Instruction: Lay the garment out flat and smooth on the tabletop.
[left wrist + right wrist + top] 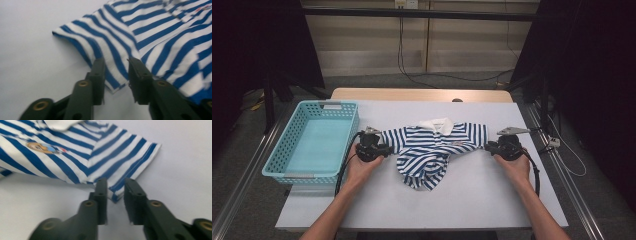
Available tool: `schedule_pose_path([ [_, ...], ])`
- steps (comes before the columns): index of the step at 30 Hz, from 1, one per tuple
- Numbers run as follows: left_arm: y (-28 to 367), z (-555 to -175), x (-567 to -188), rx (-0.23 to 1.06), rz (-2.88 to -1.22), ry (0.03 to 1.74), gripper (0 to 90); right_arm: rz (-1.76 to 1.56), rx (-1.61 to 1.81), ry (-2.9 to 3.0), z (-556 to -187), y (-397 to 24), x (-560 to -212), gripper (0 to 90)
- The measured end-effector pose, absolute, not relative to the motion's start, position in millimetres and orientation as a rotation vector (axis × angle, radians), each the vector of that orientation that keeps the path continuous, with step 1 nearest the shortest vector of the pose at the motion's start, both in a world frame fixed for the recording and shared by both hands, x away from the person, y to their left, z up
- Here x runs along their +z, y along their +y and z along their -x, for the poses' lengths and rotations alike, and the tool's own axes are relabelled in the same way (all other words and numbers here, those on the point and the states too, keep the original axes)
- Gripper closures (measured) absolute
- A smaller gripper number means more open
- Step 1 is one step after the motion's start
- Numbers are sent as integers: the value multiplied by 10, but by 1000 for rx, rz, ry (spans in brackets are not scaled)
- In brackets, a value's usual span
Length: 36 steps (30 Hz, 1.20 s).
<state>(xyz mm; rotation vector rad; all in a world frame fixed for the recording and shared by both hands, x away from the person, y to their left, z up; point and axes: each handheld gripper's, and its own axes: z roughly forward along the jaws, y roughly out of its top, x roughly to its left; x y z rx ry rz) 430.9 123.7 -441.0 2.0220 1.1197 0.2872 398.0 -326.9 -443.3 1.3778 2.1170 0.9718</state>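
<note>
A small blue-and-white striped shirt with a white collar lies on the white table, sleeves spread out and its lower part bunched up. My left gripper is at the left sleeve's end. In the left gripper view, its jaws stand a little apart over the sleeve's corner, which lies flat between them. My right gripper is at the right sleeve. Its jaws are likewise parted around that sleeve's corner, without pressing it. A small printed badge marks the chest.
A light blue plastic basket stands at the table's left edge, close beside my left hand. Bare table lies in front of the shirt and to its right. Cables run across the floor behind the table.
</note>
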Motion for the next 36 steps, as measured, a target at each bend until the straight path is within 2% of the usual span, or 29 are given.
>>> schedule_pose_path([
  [2,1243,-4264,-4352,295,-2012,1083,526,-1352,1007,2099,-3925,-3251,-4374,656],
  [6,1251,-4085,-4259,336,-2043,977,402,-1298,1072,2121,-3764,-3161,-4328,642],
  [12,1230,-3805,-4220,316,-1988,939,282,-1207,1131,2189,-3541,-2895,-4309,690],
  [16,1213,-3697,-4214,289,-2025,922,220,-1140,1160,2255,-3491,-2704,-4328,744],
  [19,1179,-3610,-4212,301,-2050,896,157,-1111,1169,2277,-3500,-2589,-4340,741],
  [23,1099,-3503,-4239,323,-2034,869,59,-1107,1178,2292,-3512,-2464,-4361,688],
  [26,1036,-3438,-4241,345,-2044,844,47,-1091,1199,2299,-3534,-2367,-4379,643],
  [30,939,-3367,-4200,369,-2033,824,52,-1088,1174,2321,-3581,-2230,-4436,630],
  [34,806,-3287,-4155,360,-2050,766,119,-1102,1139,2345,-3641,-2138,-4489,630],
  [36,724,-3264,-4161,353,-2066,735,209,-1123,1123,2331,-3676,-2106,-4507,630],
])
